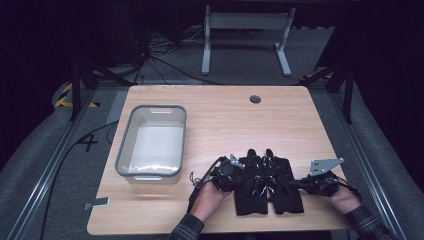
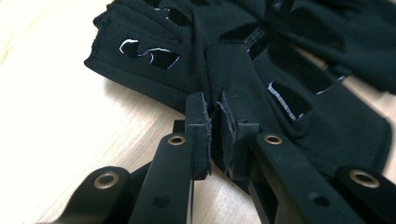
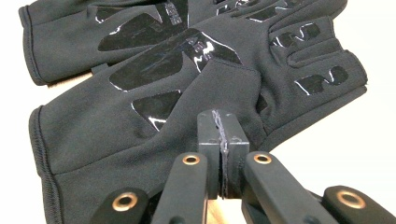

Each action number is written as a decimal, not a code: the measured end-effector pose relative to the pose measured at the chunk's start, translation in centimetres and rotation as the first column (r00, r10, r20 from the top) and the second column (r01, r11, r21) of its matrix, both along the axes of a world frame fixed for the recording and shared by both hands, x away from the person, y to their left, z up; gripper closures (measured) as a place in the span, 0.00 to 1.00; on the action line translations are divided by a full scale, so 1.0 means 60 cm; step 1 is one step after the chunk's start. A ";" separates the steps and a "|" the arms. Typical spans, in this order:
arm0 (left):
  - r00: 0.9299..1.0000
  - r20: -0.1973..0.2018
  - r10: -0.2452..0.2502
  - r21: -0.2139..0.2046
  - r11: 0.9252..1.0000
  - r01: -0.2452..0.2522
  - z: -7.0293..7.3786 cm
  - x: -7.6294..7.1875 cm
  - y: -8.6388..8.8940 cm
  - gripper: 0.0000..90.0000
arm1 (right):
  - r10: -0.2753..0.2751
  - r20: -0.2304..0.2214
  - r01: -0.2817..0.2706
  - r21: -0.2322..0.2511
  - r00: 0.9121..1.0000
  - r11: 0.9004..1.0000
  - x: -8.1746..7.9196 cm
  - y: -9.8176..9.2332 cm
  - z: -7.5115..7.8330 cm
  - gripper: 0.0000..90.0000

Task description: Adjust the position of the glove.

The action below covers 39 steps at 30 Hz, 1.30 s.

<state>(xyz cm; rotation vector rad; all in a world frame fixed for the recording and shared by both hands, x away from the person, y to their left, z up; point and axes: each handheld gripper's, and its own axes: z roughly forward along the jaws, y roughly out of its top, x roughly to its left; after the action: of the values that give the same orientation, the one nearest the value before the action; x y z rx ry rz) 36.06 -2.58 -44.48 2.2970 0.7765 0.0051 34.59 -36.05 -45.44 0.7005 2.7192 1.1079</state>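
At the near edge of the wooden table point(image 1: 225, 115), a person's two forearms come in from below, each hand holding a gripper. The left gripper point(image 1: 231, 172) sits at the left side of a pair of black fingerless gloves; the right gripper point(image 1: 300, 183) sits at their right side, with its grey three-cornered plate standing above it.

In the left gripper view, the left gripper point(image 2: 215, 133) has its jaws drawn nearly together, with a narrow slit between the pads, and the thumb flap of the left glove point(image 2: 233, 84) reaches down to their tips. Whether the pads pinch the cloth I cannot tell.

In the right gripper view, the right gripper point(image 3: 219, 140) has its jaws pressed fully together, pad against pad, lying over the edge of the right glove point(image 3: 140, 135). No cloth shows between them.

The two gloves lie flat, side by side and touching, on the near middle of the table, the left glove point(image 1: 250, 182) next to the right glove point(image 1: 282, 185), fingers pointing away from the person. Glossy grip patches show on them.

Farther off, to the left, a clear plastic bin point(image 1: 152, 142) with a grey rim stands well apart from the gloves. At the far edge is a round cable hole point(image 1: 255, 99).
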 end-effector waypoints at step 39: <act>1.000 -0.010 -0.022 -0.182 0.983 0.020 0.063 0.034 -0.017 0.91 | 0.045 -0.012 -0.044 0.034 0.999 0.998 0.039 0.060 -0.005 1.00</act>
<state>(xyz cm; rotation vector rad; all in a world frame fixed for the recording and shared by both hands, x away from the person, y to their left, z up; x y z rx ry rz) 38.11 -3.63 -40.68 2.1329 0.7276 -0.0858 36.91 -32.46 -45.75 0.6570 2.7454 1.1662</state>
